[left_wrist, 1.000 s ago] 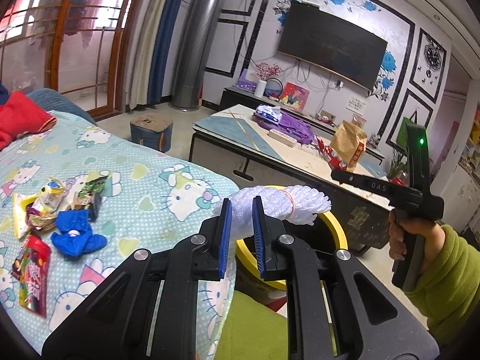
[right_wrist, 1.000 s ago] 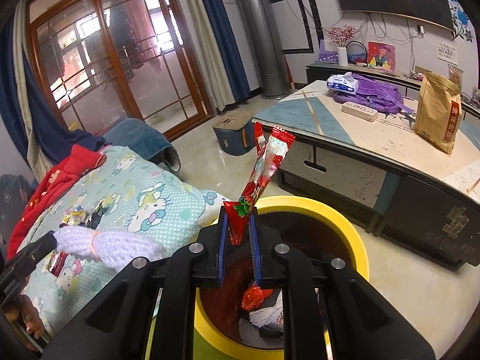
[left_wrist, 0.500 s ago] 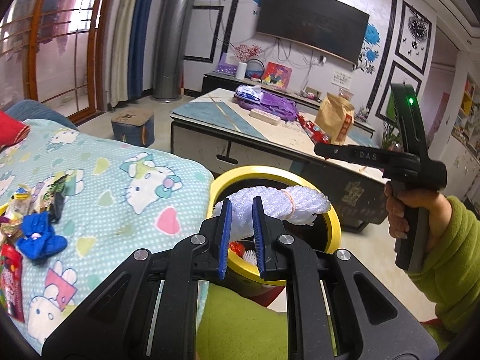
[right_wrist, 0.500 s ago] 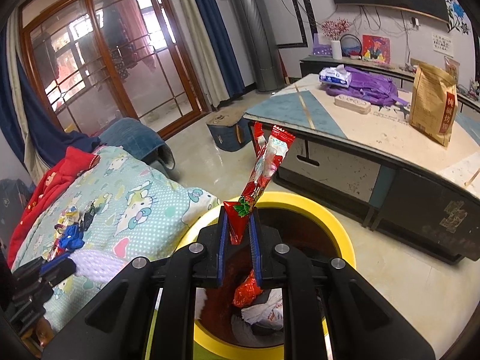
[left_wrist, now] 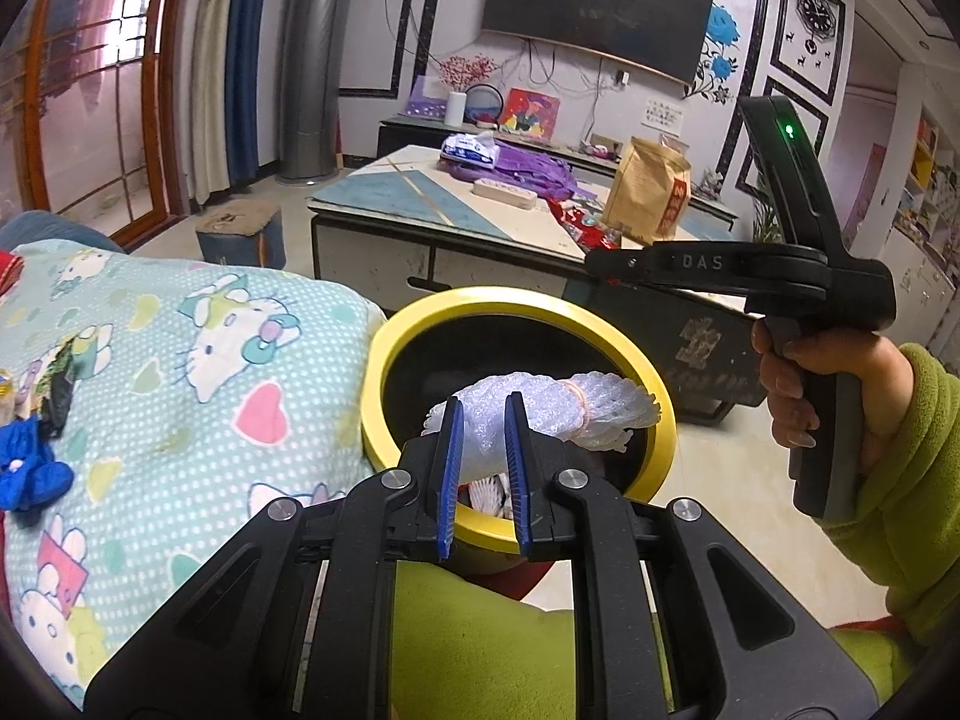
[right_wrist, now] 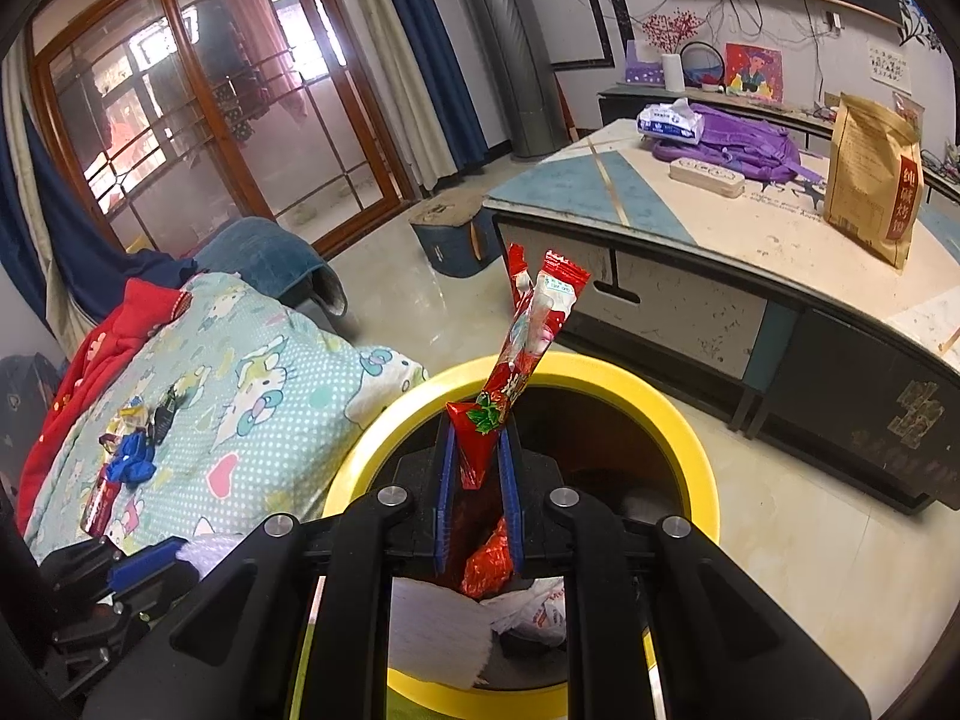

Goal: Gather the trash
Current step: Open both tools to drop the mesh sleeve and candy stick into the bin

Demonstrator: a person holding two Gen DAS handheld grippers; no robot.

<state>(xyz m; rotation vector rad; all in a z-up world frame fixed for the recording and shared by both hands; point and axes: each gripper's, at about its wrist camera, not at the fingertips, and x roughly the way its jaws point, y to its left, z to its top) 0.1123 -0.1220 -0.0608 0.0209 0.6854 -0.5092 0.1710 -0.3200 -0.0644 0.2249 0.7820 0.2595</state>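
The left gripper (left_wrist: 483, 468) has its blue-padded jaws closed on a white foam-net sleeve cinched with an orange rubber band (left_wrist: 552, 405). The sleeve sticks out sideways to the right of the jaws, directly above the dark mouth of the round yellow-rimmed waste bin (left_wrist: 648, 384). The right gripper (right_wrist: 477, 480) is likewise clamped, pinching the lower end of a long red-and-white snack wrapper (right_wrist: 528, 336) that stands up and leans slightly right, also over the bin's opening (right_wrist: 690, 432). Inside the bin a crumpled red foil piece (right_wrist: 489, 558) and some white wrapping (right_wrist: 534, 606) already lie at the bottom.

The step in hand looks like the drop: both pieces are carried over the bin and neither has been released. The next move calls for opening each pair of jaws wide enough that the item falls free; the foam sleeve overhangs toward the far rim (it is light and springy, so it may catch there or cling to a pad), so a small tilt downward before letting go would help.

More work remains: on the Hello Kitty patterned turquoise blanket (right_wrist: 258, 420) beside the bin there is a small heap of mixed wrappers (right_wrist: 135, 420), a crumpled blue piece (right_wrist: 132, 462) and a red packet (right_wrist: 99, 501), all well apart from the bin
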